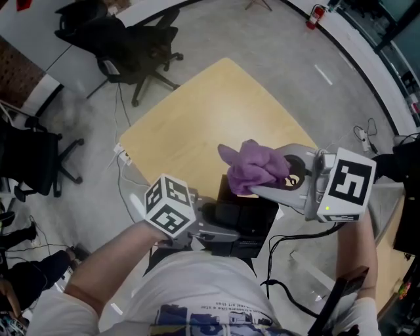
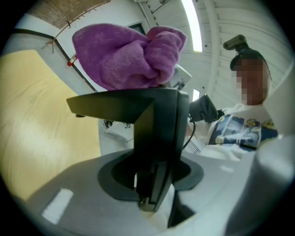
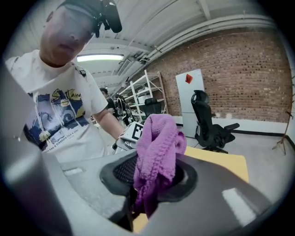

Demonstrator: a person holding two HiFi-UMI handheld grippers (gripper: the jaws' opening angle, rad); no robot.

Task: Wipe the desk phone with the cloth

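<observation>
1. Left gripper [image 1: 213,231] [image 2: 150,186]: jaws clamped on the black plastic desk phone [image 1: 244,213] [image 2: 156,122]. The phone is held at the near edge of the table, close to the person's torso. I cannot tell whether its base rests on the top.
2. Right gripper [image 1: 259,190] [image 3: 140,203]: jaws pinching the bunched purple terry cloth [image 1: 254,167] [image 2: 129,55] [image 3: 156,154]. The cloth sits on the phone's far upper edge, touching it.
3. Step in hand, as I judge it: wiping that upper edge. To do it well I'd hold the left clamp firm so the phone cannot twist. Then I'd drag the cloth along the edge in slow strokes with light pressure, leading with the loose bulge and not the hard fingertips.
4. Risk: a fold snags a corner, or the phone slips in the clamp.
5. Surface: pale yellow wooden tabletop [image 1: 216,111], matte, stretching to the far side.
6. Room: grey concrete floor [image 1: 295,79]; black swivel office chairs [image 1: 141,46] far left; red fire extinguisher [image 1: 315,14] far right; red brick wall [image 3: 239,78].
</observation>
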